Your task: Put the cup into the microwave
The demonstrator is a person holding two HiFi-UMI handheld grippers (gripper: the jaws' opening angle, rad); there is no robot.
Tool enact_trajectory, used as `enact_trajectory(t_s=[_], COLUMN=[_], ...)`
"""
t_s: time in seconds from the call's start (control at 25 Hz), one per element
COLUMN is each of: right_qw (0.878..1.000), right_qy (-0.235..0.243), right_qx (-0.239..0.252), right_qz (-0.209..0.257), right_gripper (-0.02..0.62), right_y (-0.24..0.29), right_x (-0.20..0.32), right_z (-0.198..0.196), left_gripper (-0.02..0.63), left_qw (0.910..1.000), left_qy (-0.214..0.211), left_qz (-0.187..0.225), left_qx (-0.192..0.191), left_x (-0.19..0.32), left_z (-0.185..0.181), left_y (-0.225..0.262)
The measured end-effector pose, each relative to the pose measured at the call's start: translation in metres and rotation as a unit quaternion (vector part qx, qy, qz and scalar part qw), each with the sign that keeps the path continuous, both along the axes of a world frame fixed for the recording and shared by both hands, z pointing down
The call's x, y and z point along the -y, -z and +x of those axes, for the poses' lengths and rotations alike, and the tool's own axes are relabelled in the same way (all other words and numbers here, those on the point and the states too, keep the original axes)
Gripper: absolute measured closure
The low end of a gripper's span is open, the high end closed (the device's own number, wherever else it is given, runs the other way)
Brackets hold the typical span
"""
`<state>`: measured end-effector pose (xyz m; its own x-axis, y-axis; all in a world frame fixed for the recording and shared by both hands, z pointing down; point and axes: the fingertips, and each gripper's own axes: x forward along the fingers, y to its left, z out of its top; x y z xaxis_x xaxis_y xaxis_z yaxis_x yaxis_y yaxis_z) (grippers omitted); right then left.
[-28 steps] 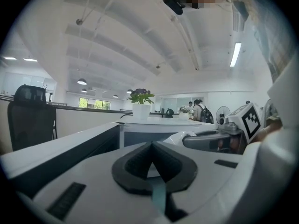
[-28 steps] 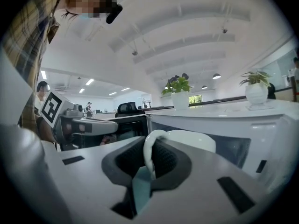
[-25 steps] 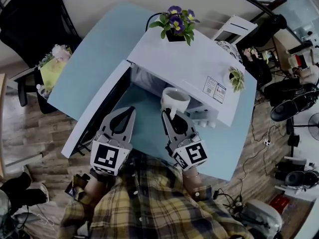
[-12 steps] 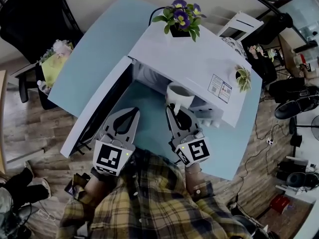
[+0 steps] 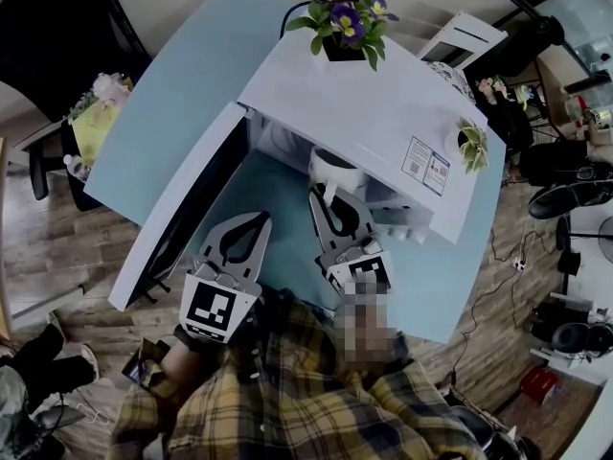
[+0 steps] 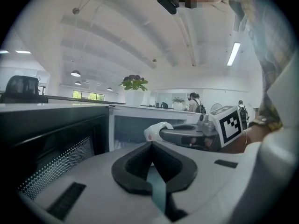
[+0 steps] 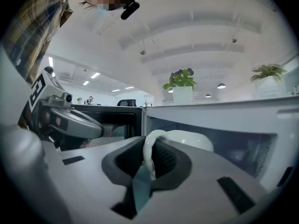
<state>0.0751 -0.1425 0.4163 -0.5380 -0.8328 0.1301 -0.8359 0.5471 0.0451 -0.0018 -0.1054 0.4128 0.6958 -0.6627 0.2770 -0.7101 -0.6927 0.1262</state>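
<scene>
The white cup [image 5: 335, 169] hangs by its handle at the mouth of the white microwave [image 5: 364, 113], its far side hidden under the top's front edge. My right gripper [image 5: 324, 197] is shut on that handle. In the right gripper view the handle [image 7: 147, 154] sits pinched between the dark pads, with the cup body [image 7: 191, 141] just beyond, in front of the cavity. The microwave door [image 5: 182, 209] stands swung open to the left. My left gripper [image 5: 254, 220] hovers beside the door, shut with nothing in it; its tips [image 6: 151, 146] meet.
The microwave rests on a light blue table [image 5: 172, 103]. A pot of purple flowers [image 5: 343, 27] and a small green plant [image 5: 469, 147] stand on its top. A dark chair [image 5: 57, 27] is at the far left, with cables and gear on the floor at right.
My right gripper has carried the cup forward and lower, from in front of the microwave to partly under its top edge. The left gripper has sunk slightly beside the door.
</scene>
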Motion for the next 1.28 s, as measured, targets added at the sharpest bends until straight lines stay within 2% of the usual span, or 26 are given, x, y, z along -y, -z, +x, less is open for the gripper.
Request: enact_trajectory(t_s=[0.56,1.04,1.28], right_qw=[0.999,0.996,0.993], right_qy=[-0.042,-0.085,-0.110], right_qx=[0.014,-0.011,-0.022], right_qz=[0.019,0.029,0.049], right_gripper=[0.555,0.555,0.555], right_y=[-0.017,-0.040,-0.044], right_x=[0.033,0.054,0.064], right_z=[0.001,0.012,0.014], left_gripper=[0.614,0.614,0.614], left_qw=[0.9999,1.0000,0.9999], left_qy=[-0.005,0.003,0.007], left_qz=[-0.012,-0.008,-0.011], left_qx=[0.004,0.004,0.002], left_x=[-0.009,-0.008,-0.010], left_z=[-0.007,-0.012,-0.013], left_y=[-0.015,-0.014,-0.015])
